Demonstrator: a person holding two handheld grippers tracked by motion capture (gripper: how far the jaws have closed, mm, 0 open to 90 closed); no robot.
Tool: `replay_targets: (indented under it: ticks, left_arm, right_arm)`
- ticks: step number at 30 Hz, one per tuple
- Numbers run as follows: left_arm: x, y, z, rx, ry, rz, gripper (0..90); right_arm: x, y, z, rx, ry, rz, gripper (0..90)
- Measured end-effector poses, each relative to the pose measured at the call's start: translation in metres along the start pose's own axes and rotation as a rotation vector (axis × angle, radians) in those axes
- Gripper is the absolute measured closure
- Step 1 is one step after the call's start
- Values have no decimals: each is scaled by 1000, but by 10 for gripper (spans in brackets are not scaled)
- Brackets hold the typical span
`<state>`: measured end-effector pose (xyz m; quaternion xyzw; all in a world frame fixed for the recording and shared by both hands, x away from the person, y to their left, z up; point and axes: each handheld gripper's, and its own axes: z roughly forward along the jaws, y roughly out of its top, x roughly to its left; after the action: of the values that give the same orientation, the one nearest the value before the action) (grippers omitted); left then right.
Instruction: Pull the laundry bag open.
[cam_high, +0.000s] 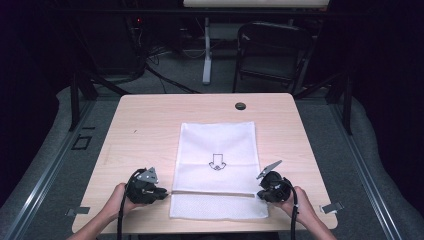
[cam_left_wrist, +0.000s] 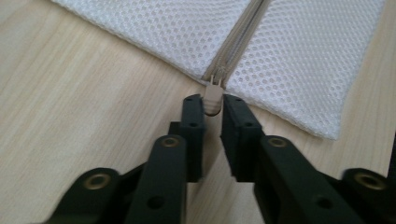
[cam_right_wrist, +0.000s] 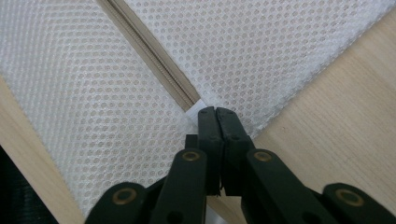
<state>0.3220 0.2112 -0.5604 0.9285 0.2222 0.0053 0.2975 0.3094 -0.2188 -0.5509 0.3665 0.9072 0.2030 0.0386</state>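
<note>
Flat on the light wooden table (cam_high: 150, 115) lies a white mesh zip bag (cam_high: 217, 150). Up close, the left gripper (cam_left_wrist: 212, 106) stands spread around its beige zipper pull (cam_left_wrist: 212, 99), contact unclear. The right gripper (cam_right_wrist: 217, 112) is pressed together at the zipper's far end; whether it pinches mesh is hidden.

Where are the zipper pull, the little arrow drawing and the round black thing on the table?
zipper pull (cam_left_wrist: 213, 99), left gripper view, its beige tab.
arrow drawing (cam_high: 217, 161), high view, the arrow's middle.
round black thing (cam_high: 240, 106), high view, its centre.

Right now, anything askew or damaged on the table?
Nothing stands out. The white mesh zip bag lies flat and square on the light wooden table; left tongs straddle its beige zipper pull, right tongs pinch its edge.
</note>
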Motion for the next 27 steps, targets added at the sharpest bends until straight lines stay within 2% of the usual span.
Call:
replay_targets:
  ticks: [2, 3, 6, 8, 10, 11, 12, 13, 15, 16, 19, 20, 21, 23, 25, 27]
  left_arm:
    - [-2, 2, -3, 2, 20, -9, 572]
    - [-2, 2, -5, 1, 16, -11, 535]
    - [-5, 6, -12, -1, 48, -20, 414]
    - [-7, 8, -18, -11, 81, -37, 340]
    - [-9, 10, -27, -23, 118, -74, 258]
    - [-9, 11, -30, -19, 122, -83, 206]
    - [-10, 12, -33, -17, 151, -95, 162]
    - [-12, 12, -37, -25, 171, -108, 156]
    - [-14, 12, -44, -25, 196, -152, 131]
    - [-15, 11, -47, -32, 206, -176, 105]
    - [-19, 5, -54, -30, 278, -204, 79]
    - [-20, 3, -56, -18, 295, -206, 73]
    - [-20, 1, -58, -10, 311, -218, 71]
    - [-21, -4, -62, -11, 322, -237, 41]
    - [-22, -7, -66, -25, 343, -247, 35]
    - [-21, -9, -66, -29, 344, -265, 26]
  right_arm:
    - [0, 2, -6, 0, -2, -7, 705]
    - [2, 2, -7, -18, 4, 0, 679]
    - [4, 4, -16, -27, -24, -10, 510]
    - [3, 3, -23, -41, -40, -2, 377]
    - [1, 1, -30, -57, -31, 8, 300]
    - [0, 0, -34, -60, -42, 15, 245]
    - [-1, -2, -37, -65, -59, 13, 182]
    - [-1, -4, -40, -86, -71, 19, 149]
    - [-5, -9, -49, -92, -102, 28, 111]
    - [-7, -13, -51, -108, -99, 54, 76]
    - [-14, -25, -60, -102, -127, 95, 24]
    - [-16, -30, -61, -116, -138, 109, 9]
    - [-19, -35, -63, -106, -154, 116, 4]
    - [-22, -45, -65, -120, -158, 148, 0]
    - [-26, -53, -66, -107, -177, 163, 0]
    - [-30, -58, -64, -110, -179, 172, 0]
